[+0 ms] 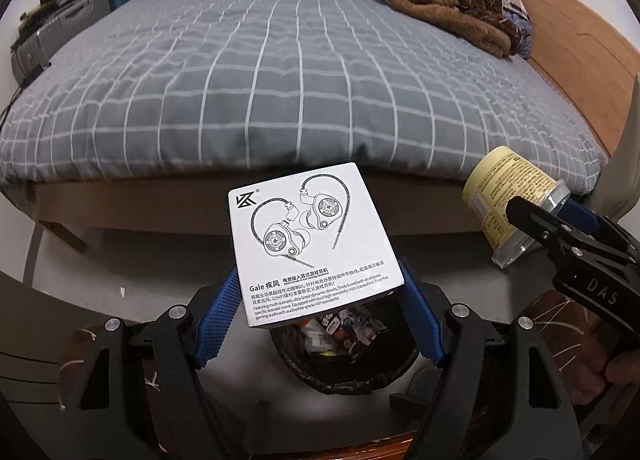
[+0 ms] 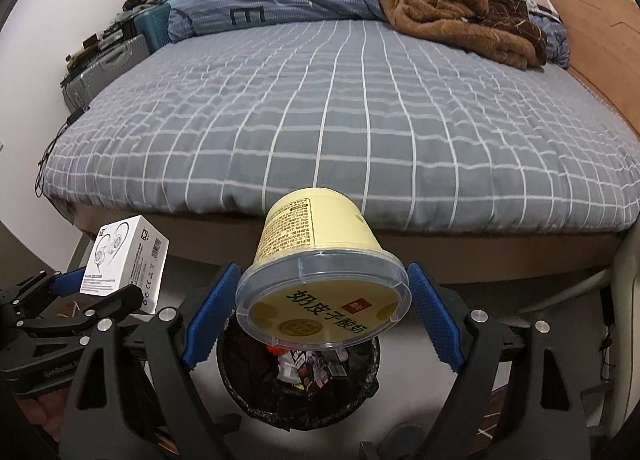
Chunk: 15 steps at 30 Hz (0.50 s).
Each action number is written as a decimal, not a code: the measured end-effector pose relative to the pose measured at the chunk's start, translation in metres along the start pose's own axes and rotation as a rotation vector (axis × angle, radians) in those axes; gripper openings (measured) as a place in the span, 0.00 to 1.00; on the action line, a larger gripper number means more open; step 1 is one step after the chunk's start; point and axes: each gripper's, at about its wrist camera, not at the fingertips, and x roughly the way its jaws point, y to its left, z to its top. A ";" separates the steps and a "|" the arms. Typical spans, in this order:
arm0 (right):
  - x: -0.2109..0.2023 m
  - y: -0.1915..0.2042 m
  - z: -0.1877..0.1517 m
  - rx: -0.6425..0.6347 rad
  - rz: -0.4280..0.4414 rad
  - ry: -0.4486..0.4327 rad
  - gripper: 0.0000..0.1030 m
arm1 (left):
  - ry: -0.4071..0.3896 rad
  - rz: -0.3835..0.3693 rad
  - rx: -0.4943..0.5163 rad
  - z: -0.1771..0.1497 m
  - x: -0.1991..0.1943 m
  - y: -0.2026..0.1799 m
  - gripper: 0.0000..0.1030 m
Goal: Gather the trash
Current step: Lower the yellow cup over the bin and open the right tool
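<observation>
My left gripper [image 1: 318,266] is shut on a white earphone box [image 1: 308,236], its blue pads pressing the box's two sides. The box hangs over a black-lined trash bin [image 1: 348,368] that stands on the floor and holds several wrappers. My right gripper [image 2: 324,272] is shut on a pale yellow yoghurt cup [image 2: 316,260] with a clear lid, tilted with the lid towards the camera, above the same bin [image 2: 300,392]. From the right wrist view, the box [image 2: 124,260] in the left gripper [image 2: 100,288] is at the lower left. From the left wrist view, the cup [image 1: 504,196] is at the right.
A bed [image 2: 360,108] with a grey checked cover fills the view behind the bin; its wooden frame edge is just beyond it. A brown blanket [image 2: 448,0] and blue duvet lie at the far end. Suitcases [image 2: 108,68] stand along the left wall.
</observation>
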 end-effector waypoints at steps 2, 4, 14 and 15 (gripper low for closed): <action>0.008 0.001 -0.007 -0.004 -0.002 0.021 0.79 | 0.012 -0.001 -0.004 -0.006 0.008 0.002 0.71; 0.015 0.001 -0.012 -0.006 -0.003 0.040 0.79 | 0.025 0.002 -0.005 -0.011 0.016 0.004 0.71; 0.068 0.006 -0.039 -0.025 0.002 0.178 0.79 | 0.096 0.013 -0.022 -0.023 0.058 0.017 0.71; 0.074 0.007 -0.041 -0.028 0.002 0.193 0.79 | 0.101 0.012 -0.024 -0.023 0.060 0.018 0.71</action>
